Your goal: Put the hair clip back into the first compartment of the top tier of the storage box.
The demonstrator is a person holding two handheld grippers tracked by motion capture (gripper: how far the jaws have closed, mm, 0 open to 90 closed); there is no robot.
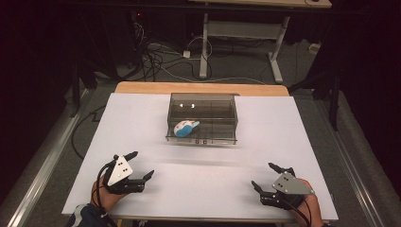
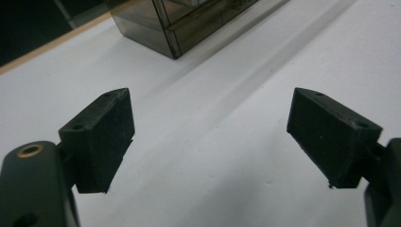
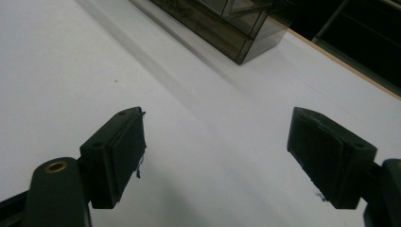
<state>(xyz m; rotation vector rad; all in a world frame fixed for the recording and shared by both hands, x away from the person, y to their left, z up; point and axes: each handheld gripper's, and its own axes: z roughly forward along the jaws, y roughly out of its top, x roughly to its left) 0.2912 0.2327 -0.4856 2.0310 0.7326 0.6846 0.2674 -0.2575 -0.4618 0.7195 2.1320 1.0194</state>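
Observation:
A smoky clear plastic box [image 1: 203, 118] stands at the middle of the white table, its drawer pulled out toward me. Inside the drawer lies a blue and white toy [image 1: 186, 127]. My left gripper [image 1: 141, 164] rests near the front left of the table, open, with bare table between its jaws. My right gripper [image 1: 264, 176] rests near the front right, open too, holding nothing. A corner of the box [image 2: 179, 23] shows at the top of the left gripper view. The box [image 3: 227, 23] also appears at the top of the right gripper view.
The white table top [image 1: 142, 118] has a wooden strip [image 1: 142, 87] along its far edge. Beyond it stand a desk frame [image 1: 246, 33] and tangled cables [image 1: 156, 56] on the floor. Open table surface lies between both grippers and the box.

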